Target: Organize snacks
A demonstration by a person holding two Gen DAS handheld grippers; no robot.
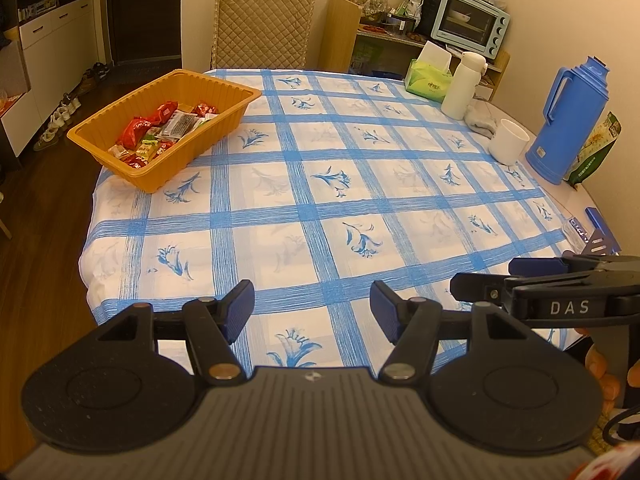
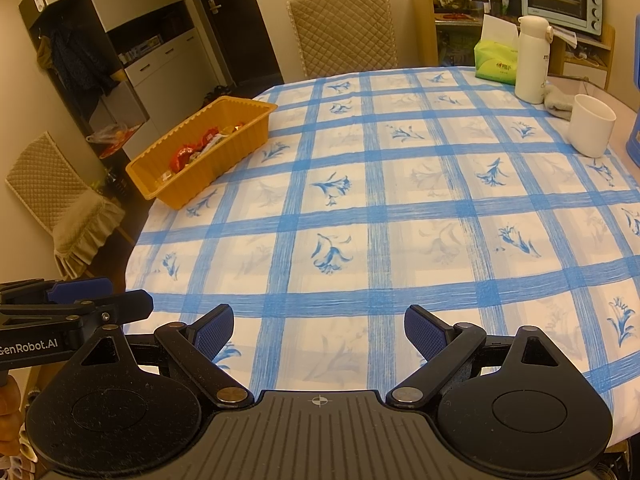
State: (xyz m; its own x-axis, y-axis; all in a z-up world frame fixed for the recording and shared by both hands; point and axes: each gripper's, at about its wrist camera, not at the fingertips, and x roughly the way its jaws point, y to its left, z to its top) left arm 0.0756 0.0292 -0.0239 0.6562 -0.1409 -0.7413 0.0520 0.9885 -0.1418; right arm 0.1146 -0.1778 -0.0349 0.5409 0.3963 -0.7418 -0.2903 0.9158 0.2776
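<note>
An orange plastic tray stands at the far left of the table and holds several wrapped snacks, red, green and clear. It also shows in the right wrist view with snacks inside. My left gripper is open and empty, low over the near table edge. My right gripper is open and empty, also over the near edge. Each gripper shows at the side of the other's view: the right one and the left one.
A round table with a blue checked cloth. At the far right stand a white mug, a white flask, a green tissue pack, a blue thermos jug and a green bag. A quilted chair stands behind.
</note>
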